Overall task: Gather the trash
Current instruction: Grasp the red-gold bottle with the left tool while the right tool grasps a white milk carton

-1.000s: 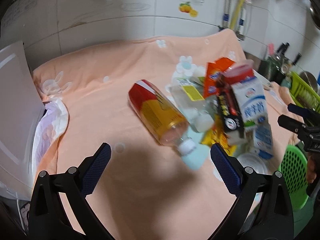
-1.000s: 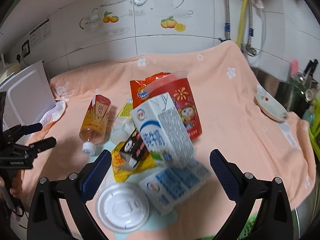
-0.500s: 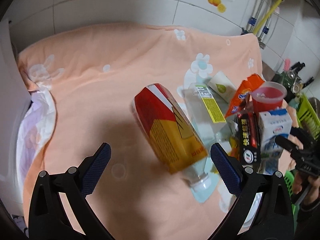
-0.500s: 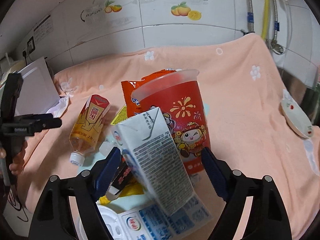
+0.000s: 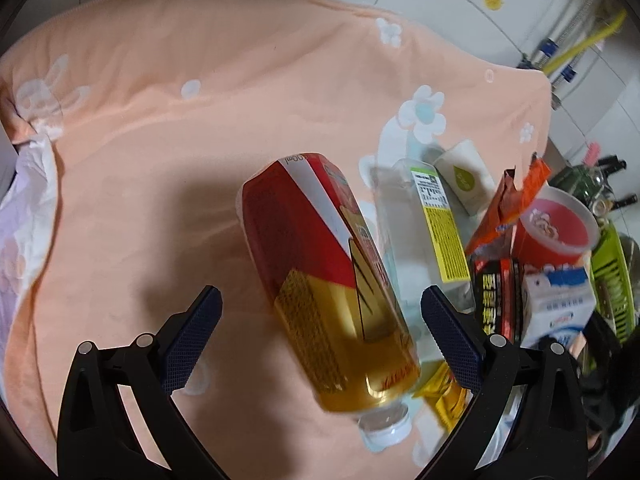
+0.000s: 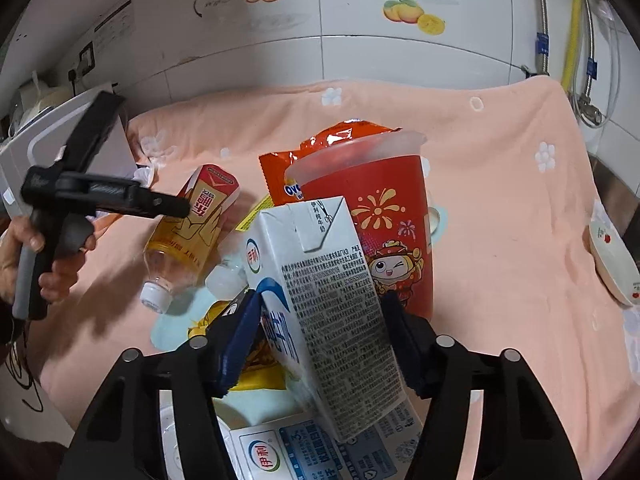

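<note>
Trash lies piled on a peach towel (image 5: 200, 128). A red-and-gold tea bottle (image 5: 328, 300) lies on its side, cap toward me, between the fingers of my open left gripper (image 5: 320, 336), which is not touching it. The bottle (image 6: 192, 224) and the left gripper (image 6: 176, 206) also show in the right wrist view. My right gripper (image 6: 320, 336) is shut on a tilted white-and-blue milk carton (image 6: 320, 300). Behind the carton stand a red paper cup (image 6: 384, 220) and an orange snack bag (image 6: 320, 160).
A clear bottle with a yellow label (image 5: 424, 232), a small white box (image 5: 464, 176), a black packet (image 5: 496, 296) and a flat milk carton (image 6: 312, 448) lie in the pile. A white dish (image 6: 612, 256) sits at the right. A white bin (image 6: 48, 136) stands at the left.
My left gripper has moved in over the tea bottle, which now lies between its fingers. My right gripper has moved forward and closed on the milk carton.
</note>
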### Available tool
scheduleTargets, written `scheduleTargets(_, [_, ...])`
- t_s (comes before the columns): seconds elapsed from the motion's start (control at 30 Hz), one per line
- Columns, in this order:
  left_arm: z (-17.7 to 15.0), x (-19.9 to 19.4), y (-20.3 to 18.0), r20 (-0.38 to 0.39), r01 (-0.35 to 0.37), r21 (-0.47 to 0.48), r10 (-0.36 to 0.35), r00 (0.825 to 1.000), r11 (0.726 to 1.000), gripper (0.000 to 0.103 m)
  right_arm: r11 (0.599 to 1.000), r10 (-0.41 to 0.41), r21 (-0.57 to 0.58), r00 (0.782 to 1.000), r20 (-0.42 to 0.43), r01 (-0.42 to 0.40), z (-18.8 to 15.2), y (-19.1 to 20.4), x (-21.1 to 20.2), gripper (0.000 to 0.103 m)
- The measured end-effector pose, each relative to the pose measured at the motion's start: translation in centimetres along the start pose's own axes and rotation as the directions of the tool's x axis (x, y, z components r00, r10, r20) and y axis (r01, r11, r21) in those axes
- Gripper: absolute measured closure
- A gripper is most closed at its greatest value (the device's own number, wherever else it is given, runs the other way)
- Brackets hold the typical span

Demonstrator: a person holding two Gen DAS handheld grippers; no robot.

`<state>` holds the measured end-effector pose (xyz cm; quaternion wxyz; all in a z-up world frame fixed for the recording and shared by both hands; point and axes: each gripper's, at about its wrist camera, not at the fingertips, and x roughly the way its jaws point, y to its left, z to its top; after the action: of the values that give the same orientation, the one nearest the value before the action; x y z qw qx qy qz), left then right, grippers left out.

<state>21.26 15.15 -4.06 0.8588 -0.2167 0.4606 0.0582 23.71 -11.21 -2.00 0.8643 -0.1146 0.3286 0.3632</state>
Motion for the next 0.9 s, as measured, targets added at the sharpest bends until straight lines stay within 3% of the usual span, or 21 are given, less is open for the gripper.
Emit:
scheduleTargets(0.2, [0.6,2.6,-0.2,-0.057,-0.017,-0.030,0.016,0.998,0.999,0.006,1.000,-0.012,0.025,0.999,0.031,0.011,0.1,0.5,-1.4,0.056])
scheduleTargets(0.3, [0.4,3.4,0.1,-0.076,0.006,-0.050,-0.010,0.997,0.999,0.016,0.999,-0.013,0.038,0.999,0.043,0.012,0.0,0.8,-2.0,0.059])
scheduleTargets(0.37, [0.2,3.7,0.5,-0.085,0.069,-0.080,-0.076,0.993,0.994,0.027,0.999,-0.019,0.042,0.999,0.046,0.017,-0.1,1.0,-2.2,0.059])
scheduleTargets(0.73, [-0.9,1.5,0.0,-0.044,0.104,-0.027,-0.105,0.993,0.994,0.028,0.998,-0.032,0.060,0.999,0.026,0.031,-0.2,2.1,-1.5,0.058])
scheduleTargets(0.9, [-1.4,-0.5,0.2,-0.025,0.151,-0.022,-0.152,0.988,0.988,0.029,0.995,-0.051,0.092,0.997,0.061,0.046,-0.3,2.1,-2.8,0.059])
